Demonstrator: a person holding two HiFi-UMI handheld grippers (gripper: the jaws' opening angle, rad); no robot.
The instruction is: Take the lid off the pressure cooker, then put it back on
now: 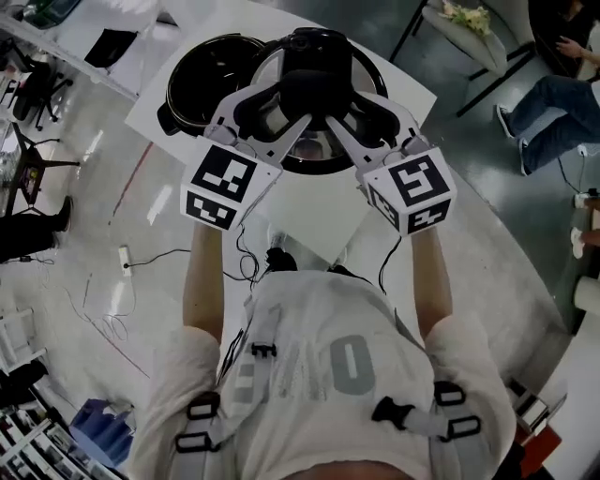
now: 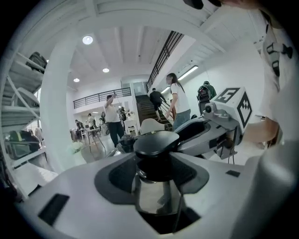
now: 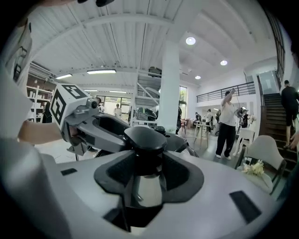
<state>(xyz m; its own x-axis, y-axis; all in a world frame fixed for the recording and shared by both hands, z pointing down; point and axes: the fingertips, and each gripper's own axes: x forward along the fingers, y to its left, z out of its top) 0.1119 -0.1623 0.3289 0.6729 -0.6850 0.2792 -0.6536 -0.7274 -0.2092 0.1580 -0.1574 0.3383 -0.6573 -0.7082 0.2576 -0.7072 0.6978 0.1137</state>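
In the head view the open black pressure cooker pot stands on a white table. The steel lid hangs in the air to the right of the pot, carried by its black knob. My left gripper and right gripper clamp that knob from opposite sides. The left gripper view has the knob and its shiny stem between my left gripper's pads, with the right gripper facing it. In the right gripper view the knob sits in my right gripper, opposite the left gripper.
A seated person and a small table with flowers are at the upper right. A cable and power strip lie on the floor at left. Dark chairs stand at the far left. Several people stand in the hall behind.
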